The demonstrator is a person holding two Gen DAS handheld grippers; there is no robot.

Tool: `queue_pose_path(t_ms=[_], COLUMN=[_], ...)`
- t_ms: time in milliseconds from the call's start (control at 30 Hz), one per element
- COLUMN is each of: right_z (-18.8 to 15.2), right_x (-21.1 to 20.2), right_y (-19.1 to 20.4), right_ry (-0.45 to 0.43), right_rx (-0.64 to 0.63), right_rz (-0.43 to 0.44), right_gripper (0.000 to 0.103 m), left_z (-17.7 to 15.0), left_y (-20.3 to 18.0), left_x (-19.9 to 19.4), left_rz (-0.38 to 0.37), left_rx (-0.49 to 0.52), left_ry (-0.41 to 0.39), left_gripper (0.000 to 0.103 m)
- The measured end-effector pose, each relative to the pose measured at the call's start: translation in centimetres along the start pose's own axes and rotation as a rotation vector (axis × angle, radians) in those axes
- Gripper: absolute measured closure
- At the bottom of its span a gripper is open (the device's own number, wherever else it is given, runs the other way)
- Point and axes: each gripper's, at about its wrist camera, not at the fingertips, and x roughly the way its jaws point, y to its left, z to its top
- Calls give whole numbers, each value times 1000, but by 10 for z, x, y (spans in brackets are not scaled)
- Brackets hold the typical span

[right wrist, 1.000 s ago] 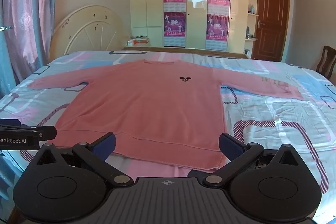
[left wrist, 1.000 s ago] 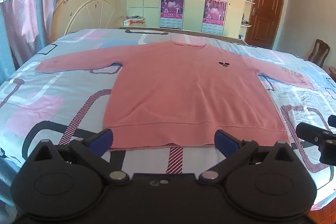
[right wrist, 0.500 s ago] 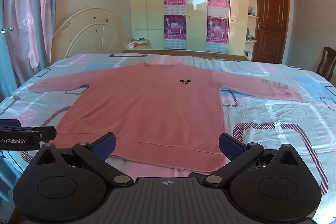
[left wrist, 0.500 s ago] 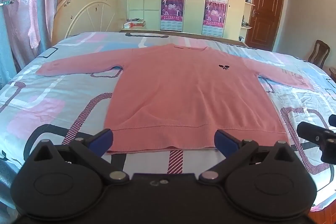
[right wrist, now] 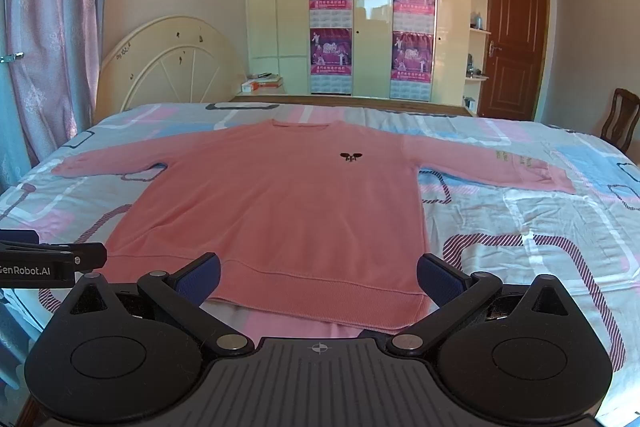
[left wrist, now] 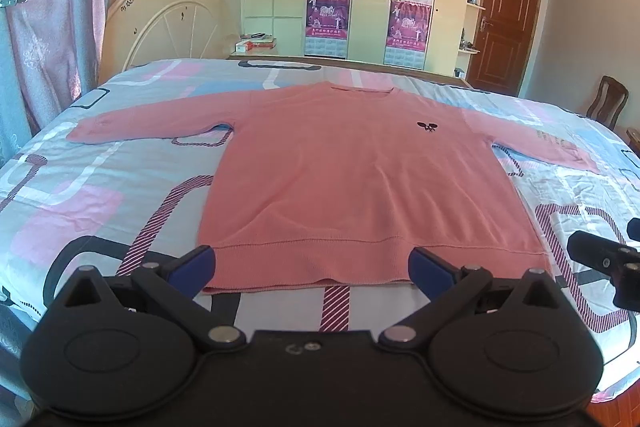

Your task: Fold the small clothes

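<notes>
A pink long-sleeved sweater point(left wrist: 360, 179) lies flat, front up, on the bed point(left wrist: 100, 179), both sleeves spread out, with a small dark logo on the chest. It also shows in the right wrist view point(right wrist: 288, 211). My left gripper point(left wrist: 312, 265) is open and empty, held above the near hem. My right gripper point(right wrist: 318, 277) is open and empty, above the hem near the sweater's right corner. Each gripper shows at the edge of the other's view: the right one point(left wrist: 608, 259) and the left one point(right wrist: 48, 263).
The patterned bedsheet point(right wrist: 520, 227) covers the bed. A cream headboard point(right wrist: 172, 63) stands at the far left, a wardrobe with posters point(right wrist: 372, 27) behind, a brown door point(right wrist: 516, 43) and a wooden chair point(right wrist: 620, 119) at the right. Curtains point(right wrist: 44, 27) hang left.
Both grippers have risen and drawn back a little from the bed, so the sweater sits lower in both views. The sweater has not moved. Both stay open.
</notes>
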Motion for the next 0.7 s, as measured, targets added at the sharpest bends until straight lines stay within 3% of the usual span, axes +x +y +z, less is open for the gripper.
queue_pose_path(t_ms=[700], right_z=[2], right_x=[-3], right_y=[-1], right_ry=[-9], right_rx=[5], right_rz=[-2], right_gripper=[0], left_z=[-1], left_y=[-1], left_x=[0], left_rz=[1], left_rx=[2], left_ry=[-13], left_gripper=[1])
